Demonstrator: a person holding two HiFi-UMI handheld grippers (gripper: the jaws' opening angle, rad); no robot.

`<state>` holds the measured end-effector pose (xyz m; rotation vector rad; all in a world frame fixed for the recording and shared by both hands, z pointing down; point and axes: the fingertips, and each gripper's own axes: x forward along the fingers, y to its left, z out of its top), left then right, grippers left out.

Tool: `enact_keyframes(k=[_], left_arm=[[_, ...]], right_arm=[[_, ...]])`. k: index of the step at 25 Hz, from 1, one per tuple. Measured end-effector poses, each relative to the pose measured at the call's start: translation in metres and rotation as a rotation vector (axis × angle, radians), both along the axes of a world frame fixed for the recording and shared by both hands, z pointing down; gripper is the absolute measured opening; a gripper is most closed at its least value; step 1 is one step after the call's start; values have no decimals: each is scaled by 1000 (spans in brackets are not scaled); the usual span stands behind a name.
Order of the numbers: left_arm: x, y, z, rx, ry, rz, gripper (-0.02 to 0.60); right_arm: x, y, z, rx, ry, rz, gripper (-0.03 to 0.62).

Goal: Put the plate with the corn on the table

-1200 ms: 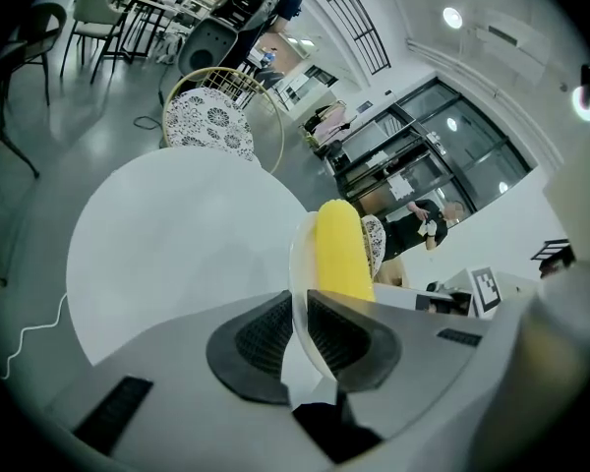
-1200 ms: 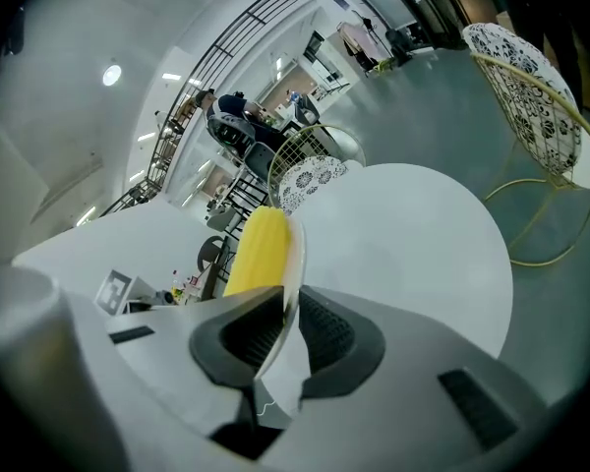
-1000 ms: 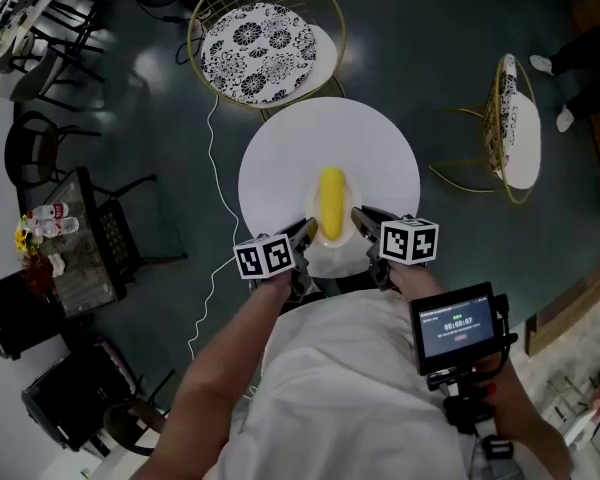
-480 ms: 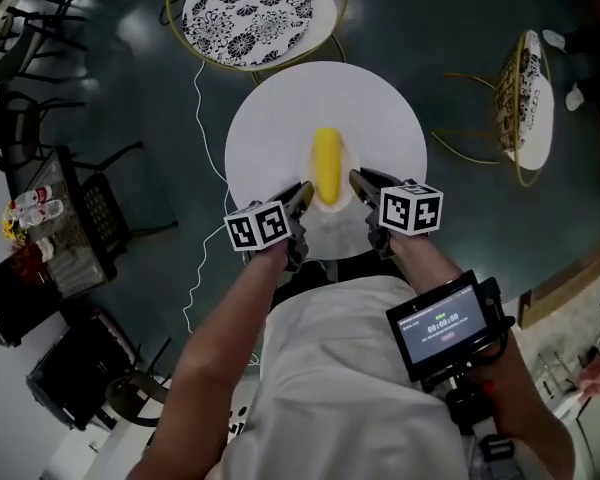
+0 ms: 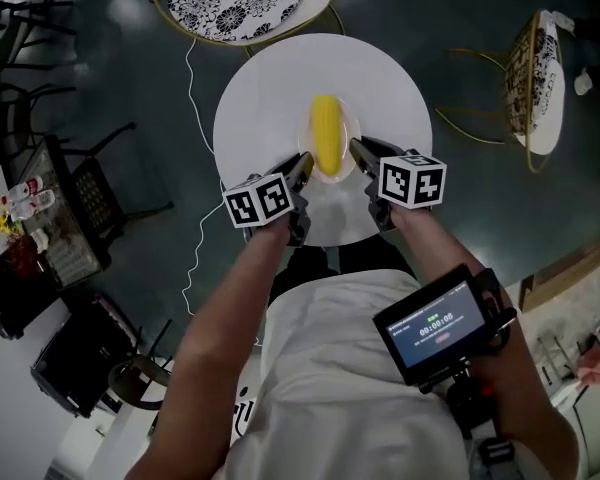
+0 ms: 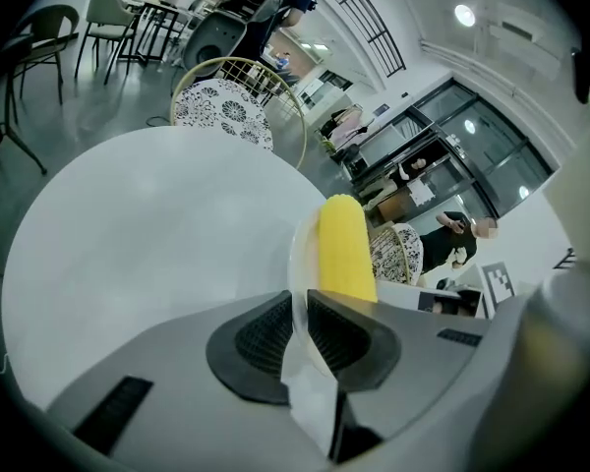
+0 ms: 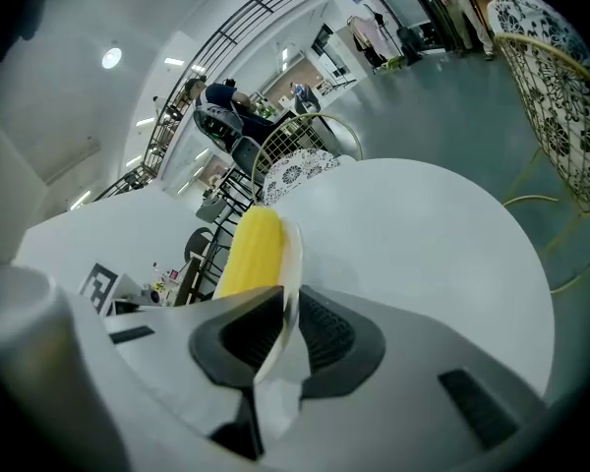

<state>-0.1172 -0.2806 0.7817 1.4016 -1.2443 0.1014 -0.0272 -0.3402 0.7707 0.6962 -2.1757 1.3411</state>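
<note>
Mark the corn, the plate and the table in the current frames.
corn [image 5: 326, 133], head view, middle of the cob.
plate [image 5: 348, 128], head view, bare strip right of the corn.
table [image 5: 255, 98], head view, bare top, left side.

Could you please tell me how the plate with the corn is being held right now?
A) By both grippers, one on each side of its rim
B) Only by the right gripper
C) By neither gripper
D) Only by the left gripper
A: the left gripper and the right gripper each have their jaws shut on the rim of the plate, on opposite sides of the corn.
</note>
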Motion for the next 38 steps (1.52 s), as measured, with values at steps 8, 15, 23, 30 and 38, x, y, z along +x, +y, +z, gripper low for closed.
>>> enact_keyframes(k=[8,15,23,30,38], left_arm=[[-6,-6,18,-7,-41,-7,52],[-10,-5,30,-27,-81,1,52],[-11,-8,38,-37,-90,1,52],[-10,-11,36,-29,-82,15,52],[-8,-1,37,-34,-102,17,52]], right_arm=[[-5,-6,20,13,26,-4,60],[-9,-5,33,27,63,-25,60],[-12,-7,43,30,97,-33,61],[-12,-10,45,30,98,-26,61],[-14,1,47,81,120,-53,61]])
